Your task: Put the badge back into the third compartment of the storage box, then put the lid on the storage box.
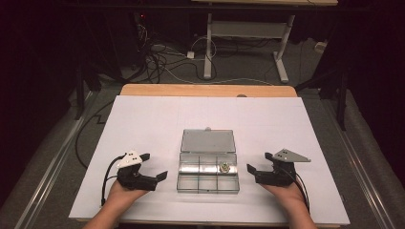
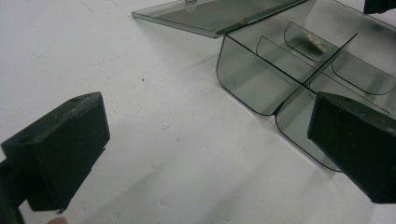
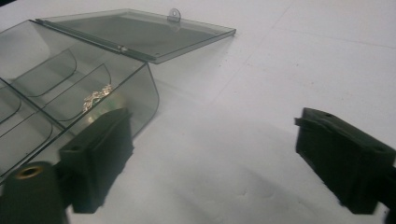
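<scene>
High view: a clear compartment box [image 1: 208,171] is seen near the front middle of the white-covered bench [image 1: 143,119], its lid [image 1: 208,141] folded flat back behind it. A small metallic item, seemingly a bit of jewellery [image 1: 224,167], is seen lying in the right compartment of the back row; the other compartments look empty. The left gripper [image 1: 155,166] is held just left of the box and the right gripper [image 1: 257,162] just right of it, both clear of it. On each, the fingers are spread apart with nothing held between them. The placing is judged done; closing the lid appears to be what is left.
</scene>
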A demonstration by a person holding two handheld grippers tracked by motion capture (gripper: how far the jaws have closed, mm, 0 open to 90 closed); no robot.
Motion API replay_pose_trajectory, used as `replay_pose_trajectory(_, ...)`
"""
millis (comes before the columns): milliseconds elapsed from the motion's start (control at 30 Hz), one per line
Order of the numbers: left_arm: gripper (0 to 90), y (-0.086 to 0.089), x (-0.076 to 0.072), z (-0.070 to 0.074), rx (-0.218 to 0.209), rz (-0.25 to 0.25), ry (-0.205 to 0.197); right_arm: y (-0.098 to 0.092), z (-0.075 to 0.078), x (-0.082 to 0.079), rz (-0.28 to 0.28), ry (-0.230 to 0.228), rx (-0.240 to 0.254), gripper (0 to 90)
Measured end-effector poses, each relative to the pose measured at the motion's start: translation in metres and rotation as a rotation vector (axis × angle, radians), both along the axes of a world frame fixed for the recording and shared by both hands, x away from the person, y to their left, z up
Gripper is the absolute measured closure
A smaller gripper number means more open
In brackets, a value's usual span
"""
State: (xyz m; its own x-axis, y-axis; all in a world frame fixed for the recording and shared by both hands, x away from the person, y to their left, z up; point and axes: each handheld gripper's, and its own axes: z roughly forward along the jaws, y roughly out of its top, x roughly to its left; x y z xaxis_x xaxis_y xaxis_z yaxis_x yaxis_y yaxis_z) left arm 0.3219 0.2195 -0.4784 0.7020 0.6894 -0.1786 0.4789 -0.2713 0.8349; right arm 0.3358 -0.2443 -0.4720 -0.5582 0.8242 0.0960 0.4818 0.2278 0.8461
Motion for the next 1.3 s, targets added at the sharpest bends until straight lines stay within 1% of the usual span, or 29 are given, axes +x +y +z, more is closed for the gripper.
replay_pose_trajectory(67,0.0,-0.001,0.001,0.0,0.0,0.002,-0.003,0.002,0.0,0.001,-0.01,-0.006,-0.009,1.7)
replay_pose_trajectory(100,0.0,-0.001,0.002,0.0,-0.003,0.002,-0.005,0.003,0.0,0.001,-0.015,-0.005,-0.012,0.2)
replay_pose_trajectory(267,0.0,-0.004,0.013,0.002,-0.021,0.003,-0.003,0.005,0.001,0.002,-0.025,-0.014,-0.018,0.2)
replay_pose_trajectory(300,0.0,-0.006,0.015,0.003,-0.02,0.006,0.007,0.006,0.002,0.002,-0.024,-0.017,-0.02,0.2)
replay_pose_trajectory(400,0.0,-0.011,0.02,0.003,-0.007,-0.005,0.014,0.008,0.002,0.005,-0.02,-0.025,-0.021,0.2)
replay_pose_trajectory(433,0.0,-0.013,0.022,0.004,-0.003,-0.008,0.011,0.009,0.002,0.005,-0.021,-0.026,-0.022,0.2)
replay_pose_trajectory(500,0.0,-0.017,0.029,0.004,-0.012,-0.006,0.015,0.01,0.003,0.007,-0.022,-0.029,-0.018,0.2)
replay_pose_trajectory(567,0.0,-0.022,0.035,0.006,-0.008,-0.009,0.009,0.01,0.003,0.009,-0.024,-0.032,-0.015,0.2)
replay_pose_trajectory(600,0.0,-0.024,0.039,0.007,-0.014,-0.009,0.005,0.01,0.004,0.01,-0.027,-0.033,-0.013,0.2)
replay_pose_trajectory(667,0.0,-0.028,0.045,0.01,-0.024,-0.009,0.016,0.01,0.005,0.012,-0.03,-0.039,-0.013,0.2)
replay_pose_trajectory(733,0.0,-0.031,0.051,0.011,-0.038,-0.008,0.006,0.011,0.005,0.014,-0.03,-0.044,-0.013,0.2)
replay_pose_trajectory(833,0.0,-0.034,0.06,0.011,-0.035,-0.008,0.009,0.011,0.005,0.016,-0.033,-0.044,-0.015,0.2)
replay_pose_trajectory(933,0.0,-0.035,0.067,0.01,-0.05,0.005,0.015,0.012,0.006,0.017,-0.03,-0.046,-0.014,0.2)
replay_pose_trajectory(1033,0.0,-0.037,0.074,0.011,-0.042,0.01,0.023,0.015,0.01,0.019,-0.026,-0.054,-0.007,0.2)
replay_pose_trajectory(1167,0.0,-0.041,0.083,0.017,-0.049,0.012,0.027,0.02,0.015,0.024,-0.015,-0.057,-0.014,0.2)
replay_pose_trajectory(1267,0.0,-0.046,0.088,0.022,-0.035,0.0,0.025,0.023,0.019,0.03,-0.016,-0.058,-0.016,0.2)
replay_pose_trajectory(1300,0.0,-0.048,0.089,0.023,-0.026,-0.004,0.025,0.025,0.022,0.032,-0.016,-0.057,-0.008,0.2)
